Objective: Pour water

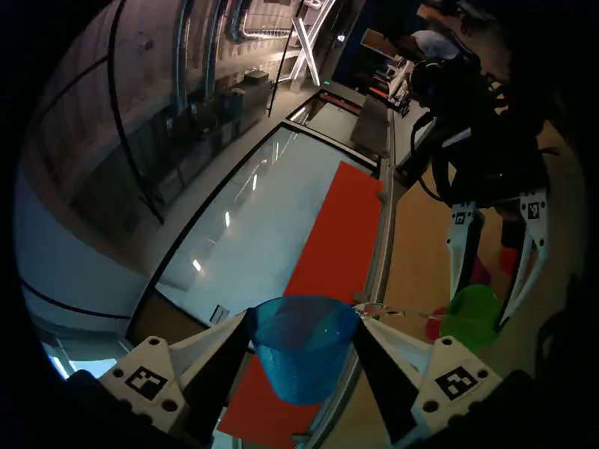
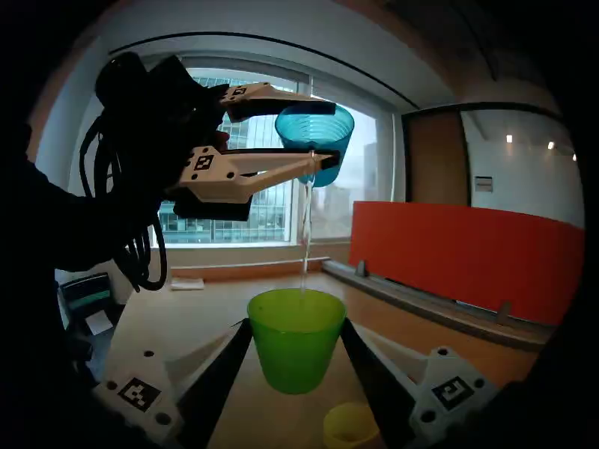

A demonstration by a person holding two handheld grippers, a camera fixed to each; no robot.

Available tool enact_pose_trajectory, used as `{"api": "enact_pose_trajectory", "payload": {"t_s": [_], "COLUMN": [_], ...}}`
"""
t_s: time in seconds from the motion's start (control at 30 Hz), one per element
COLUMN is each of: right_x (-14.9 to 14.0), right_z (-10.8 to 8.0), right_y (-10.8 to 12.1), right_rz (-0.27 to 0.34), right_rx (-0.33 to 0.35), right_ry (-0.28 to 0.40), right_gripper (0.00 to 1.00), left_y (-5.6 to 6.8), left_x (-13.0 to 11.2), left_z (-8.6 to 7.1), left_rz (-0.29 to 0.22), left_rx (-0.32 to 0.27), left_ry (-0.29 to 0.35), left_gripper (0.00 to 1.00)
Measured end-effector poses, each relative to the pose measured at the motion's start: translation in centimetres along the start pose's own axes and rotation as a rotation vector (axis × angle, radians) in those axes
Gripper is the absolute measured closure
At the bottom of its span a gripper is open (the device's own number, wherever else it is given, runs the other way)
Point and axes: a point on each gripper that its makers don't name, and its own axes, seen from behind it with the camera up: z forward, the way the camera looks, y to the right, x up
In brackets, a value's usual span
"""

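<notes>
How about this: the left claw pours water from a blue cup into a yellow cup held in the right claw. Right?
The cup in the right claw is green, not yellow; the right gripper view shows it. The rest holds.

Open gap between blue cup (image 2: 314, 138) and green cup (image 2: 296, 348) (a water stream (image 2: 305, 224) crosses it); an orange partition (image 2: 464, 254) edges the desk (image 2: 187, 314).

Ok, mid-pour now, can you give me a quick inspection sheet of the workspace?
Surface: wooden table, under both cups.
Job's things: blue cup tipped, thin water stream falling into green cup.
Clutter: yellow cup on the table.
Grippers: left gripper shut on blue cup; right gripper shut on green cup.
Cables: black cable loops hanging by the left gripper.
Surroundings: window, orange panel.
</notes>
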Motion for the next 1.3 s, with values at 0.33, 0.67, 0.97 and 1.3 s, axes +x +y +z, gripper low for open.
{"api": "enact_pose_trajectory", "payload": {"t_s": [0.33,0.67,0.97,1.3], "right_x": [-0.02,0.09,0.28,0.35], "right_z": [0.14,-0.05,-0.06,-0.18], "right_y": [-0.04,0.15,0.15,0.10], "right_rz": [-0.003,-0.003,-0.005,-0.010], "right_rx": [0.000,-0.002,-0.001,-0.003], "right_ry": [0.004,0.011,0.015,0.020], "right_gripper": [0.11,0.11,0.11,0.12], "left_y": [-0.13,-0.32,-0.13,-0.19], "left_x": [0.17,0.23,0.42,0.50], "left_z": [-0.10,-0.19,-0.42,-0.54], "left_rz": [0.021,0.035,0.041,0.065], "left_rx": [0.001,0.003,0.001,0.001], "left_ry": [0.001,-0.001,0.001,0.000], "left_gripper": [0.11,0.11,0.11,0.11]}}
